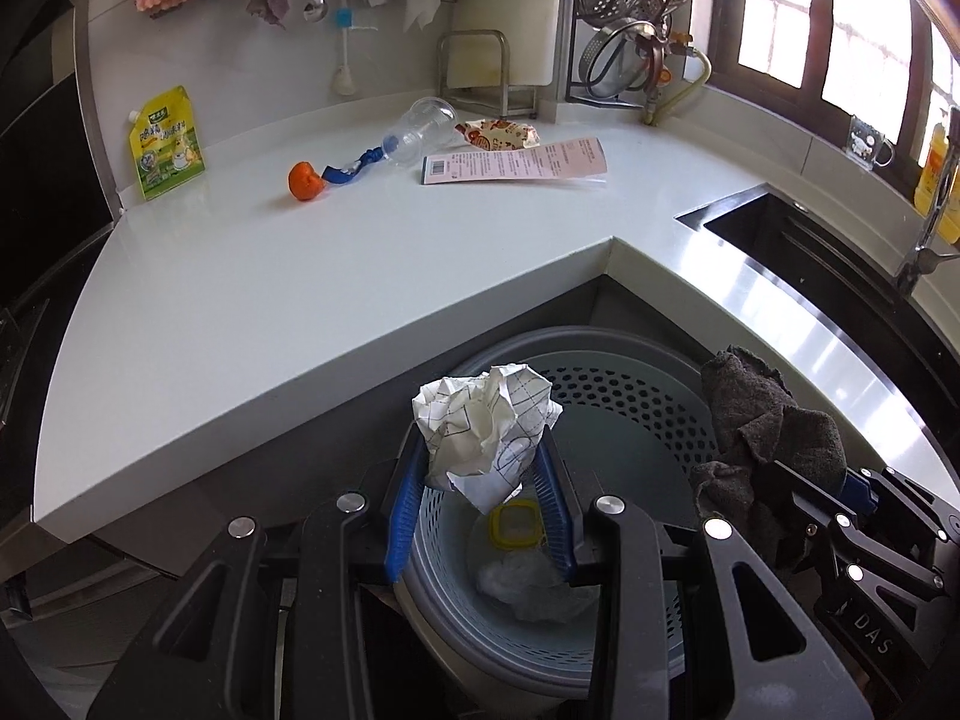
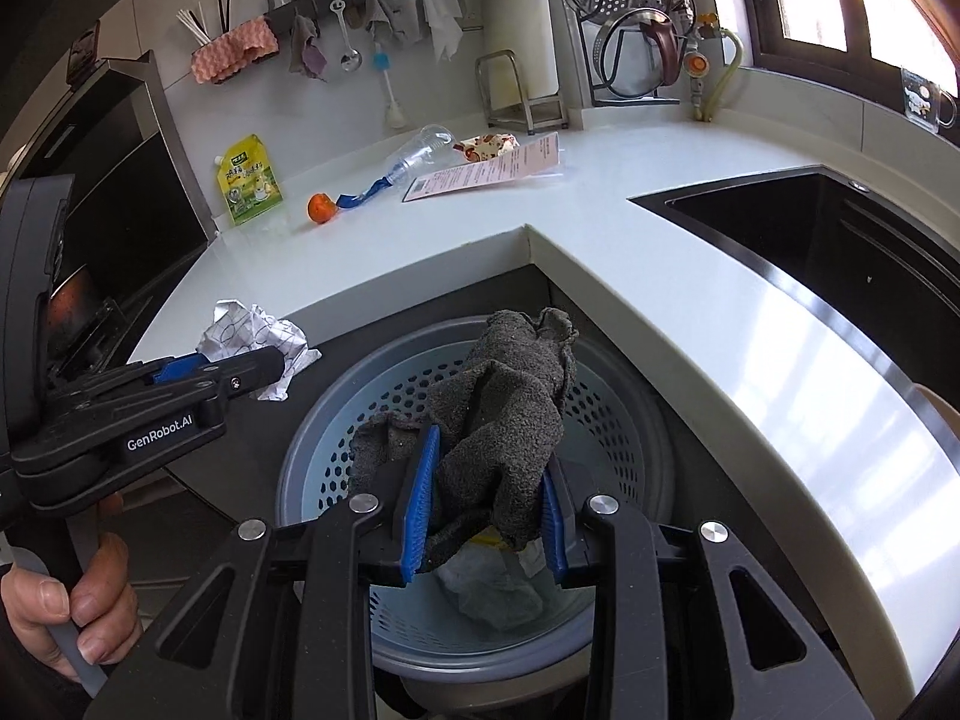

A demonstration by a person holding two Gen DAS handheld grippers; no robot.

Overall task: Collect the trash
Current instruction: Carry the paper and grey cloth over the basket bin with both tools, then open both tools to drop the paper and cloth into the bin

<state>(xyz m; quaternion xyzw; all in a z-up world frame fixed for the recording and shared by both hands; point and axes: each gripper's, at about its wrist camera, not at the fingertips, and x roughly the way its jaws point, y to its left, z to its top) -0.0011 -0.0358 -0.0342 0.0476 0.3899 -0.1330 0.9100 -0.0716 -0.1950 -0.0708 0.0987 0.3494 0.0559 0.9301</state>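
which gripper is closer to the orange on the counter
Left. The left gripper, holding crumpled paper, is on the side toward the orange; the right gripper, with the grey rag, is farther.

paper [image 1: 486, 420]: white, blue grid lines | rag [image 2: 510, 414]: dark grey | bin [image 2: 606, 360]: grey rim, pale blue holed liner | counter [image 1: 300, 276]: white | on counter: orange fruit [image 1: 306, 181], yellow-green pouch [image 1: 165, 144], pink sheet [image 1: 516, 163], clear cup [image 1: 420, 129] | pads [image 1: 399, 516]: blue
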